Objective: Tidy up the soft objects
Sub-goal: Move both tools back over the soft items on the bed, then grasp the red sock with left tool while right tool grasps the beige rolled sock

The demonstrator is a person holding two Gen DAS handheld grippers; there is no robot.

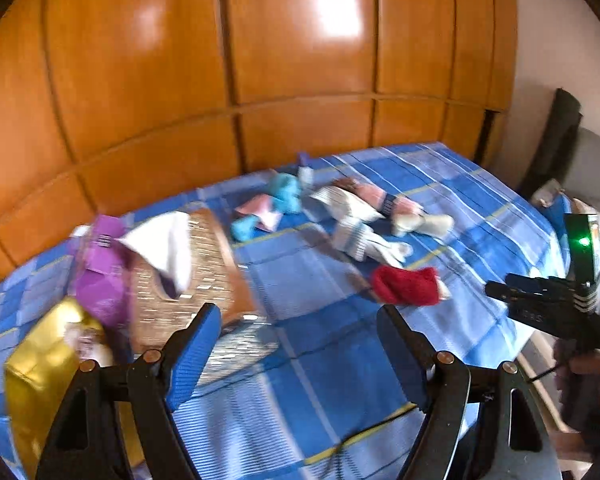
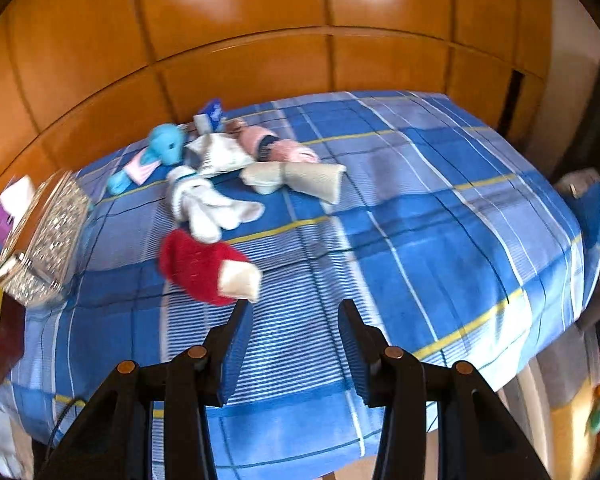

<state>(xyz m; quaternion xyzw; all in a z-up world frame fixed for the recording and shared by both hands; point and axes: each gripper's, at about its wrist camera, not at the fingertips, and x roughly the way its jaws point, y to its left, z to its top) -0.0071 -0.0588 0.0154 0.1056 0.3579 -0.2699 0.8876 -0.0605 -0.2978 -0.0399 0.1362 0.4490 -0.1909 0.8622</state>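
Note:
On the blue checked bedspread lies a red sock with a cream cuff, just ahead and left of my right gripper, which is open and holds nothing. Behind the sock lie white socks, a cream pair, a pink striped roll and a blue plush toy. My left gripper is open and empty above the sheet, between the wicker basket and the red sock. A white cloth hangs in the basket.
A gold bag and a purple pack sit left of the basket. A small blue-and-white box lies by the toy. Orange wooden wardrobe doors rise behind the bed. The bed's right edge drops to the floor.

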